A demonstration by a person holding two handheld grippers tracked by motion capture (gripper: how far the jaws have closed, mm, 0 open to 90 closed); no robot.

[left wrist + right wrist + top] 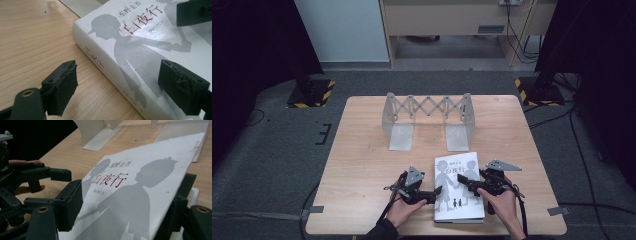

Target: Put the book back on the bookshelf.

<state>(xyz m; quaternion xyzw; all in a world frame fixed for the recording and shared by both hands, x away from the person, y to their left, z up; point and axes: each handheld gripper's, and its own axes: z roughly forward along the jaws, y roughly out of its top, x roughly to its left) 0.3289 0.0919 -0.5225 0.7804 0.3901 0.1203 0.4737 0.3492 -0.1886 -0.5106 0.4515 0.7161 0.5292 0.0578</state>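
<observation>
Left gripper (120, 82) jaws stand apart and grip nothing. In the left gripper view one jaw hangs over the bare table (362, 150) beside the spine (100, 62), and the other hangs over the front cover.

Right gripper (125, 205) jaws also stand apart. In the right gripper view the front cover (140, 195) is tilted up off the page block (195, 192). Its free edge appears to lie on the far jaw, while the near jaw sits over the printed face without visibly pressing.

Location: the book (462, 205) lies flat at the 6 o'clock edge of the table, spine toward 9 o'clock. The left gripper (437, 192) is at the book's 9 o'clock, the right gripper (463, 184) at its 3 o'clock. An expanding metal book rack (428, 107) stands at the table's 12 o'clock, well apart from the book.

Handling, as judged:
- Weight: a thick paperback, moderately heavy for a two-jaw hold.
- Stiffness: the block is firm when closed, but the cover is thin and flexes. A hold on the cover alone would likely bend or crease it and let the block hang open.
- Surface: the smooth jacket may slip under light pressure.
- Grasp point: close the cover, then clamp across the full thickness near the spine, where the block is stiffest. Steady the fore-edge at 3 o'clock with the other jaws.
</observation>
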